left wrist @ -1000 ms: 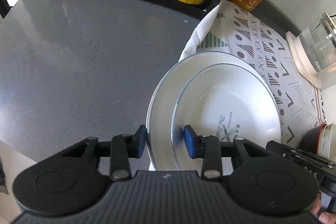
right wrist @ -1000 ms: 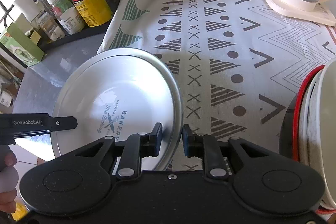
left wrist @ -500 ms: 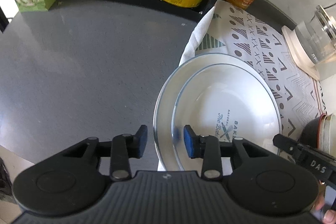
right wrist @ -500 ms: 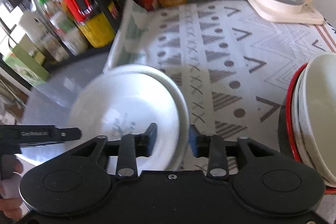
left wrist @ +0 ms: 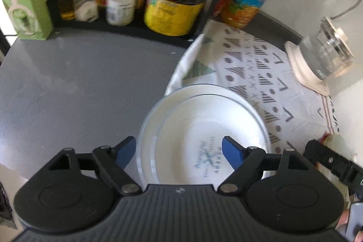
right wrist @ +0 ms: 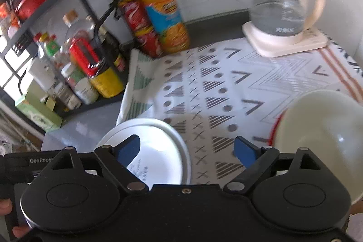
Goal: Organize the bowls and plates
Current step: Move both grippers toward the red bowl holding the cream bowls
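Both jaws spread wide, gripping nothing, over a white plate with a bowl nested in it.

Nested in the white plate (left wrist: pixel 147 128) is a white bowl (left wrist: pixel 211 135) with blue lettering printed inside; the pair sits at the edge of the patterned cloth (right wrist: pixel 226 83), partly over the grey counter (left wrist: pixel 79 83). Around the stack's near rim the left gripper (left wrist: pixel 179 151) has one blue pad outside the plate and the other over the bowl's inside, neither pressing. Above the stack's right edge the right gripper (right wrist: pixel 188 149) hangs with its fingers apart. Further right on the cloth is a stack of pale bowls (right wrist: pixel 322 128) with a red rim showing. Behind are a glass kettle (right wrist: pixel 281 13) holding water, an orange drink bottle (right wrist: pixel 163 13), and a rack (right wrist: pixel 68 49) of jars and bottles.
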`<control>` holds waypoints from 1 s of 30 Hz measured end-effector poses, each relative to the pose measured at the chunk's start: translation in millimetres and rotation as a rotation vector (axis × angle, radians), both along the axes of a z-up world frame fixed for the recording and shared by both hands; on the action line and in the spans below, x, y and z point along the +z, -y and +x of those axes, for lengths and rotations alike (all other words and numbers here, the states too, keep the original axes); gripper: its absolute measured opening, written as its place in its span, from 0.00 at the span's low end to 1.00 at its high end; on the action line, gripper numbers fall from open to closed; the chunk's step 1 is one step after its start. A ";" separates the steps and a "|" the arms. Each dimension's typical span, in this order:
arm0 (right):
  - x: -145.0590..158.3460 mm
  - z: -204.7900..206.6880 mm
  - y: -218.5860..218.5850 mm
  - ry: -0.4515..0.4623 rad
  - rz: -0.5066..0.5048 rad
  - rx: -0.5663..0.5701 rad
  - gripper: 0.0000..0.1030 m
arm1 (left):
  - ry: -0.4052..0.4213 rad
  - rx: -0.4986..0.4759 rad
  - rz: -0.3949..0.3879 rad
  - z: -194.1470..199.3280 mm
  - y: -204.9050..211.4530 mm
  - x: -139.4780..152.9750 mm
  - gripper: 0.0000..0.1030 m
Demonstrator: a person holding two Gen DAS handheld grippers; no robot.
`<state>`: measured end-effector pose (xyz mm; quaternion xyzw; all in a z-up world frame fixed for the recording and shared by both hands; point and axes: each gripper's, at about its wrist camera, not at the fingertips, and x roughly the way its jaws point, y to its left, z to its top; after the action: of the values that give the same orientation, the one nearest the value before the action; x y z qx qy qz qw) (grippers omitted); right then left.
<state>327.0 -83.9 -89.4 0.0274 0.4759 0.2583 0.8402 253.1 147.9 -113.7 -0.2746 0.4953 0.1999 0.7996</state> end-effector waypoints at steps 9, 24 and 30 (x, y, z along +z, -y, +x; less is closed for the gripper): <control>7.5 8.8 42.7 0.036 -0.002 -0.056 0.88 | 0.026 -0.066 0.004 29.4 37.8 15.4 0.79; 8.9 27.8 114.0 0.051 -0.007 -0.157 0.89 | 0.052 -0.173 -0.013 74.9 117.6 23.1 0.79; 6.6 33.7 132.5 0.049 -0.001 -0.159 0.93 | 0.054 -0.200 -0.007 88.1 142.4 22.5 0.79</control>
<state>360.8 -216.4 -82.8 0.0586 0.4516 0.1911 0.8695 341.2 5.5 -91.3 -0.2321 0.4990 0.1100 0.8277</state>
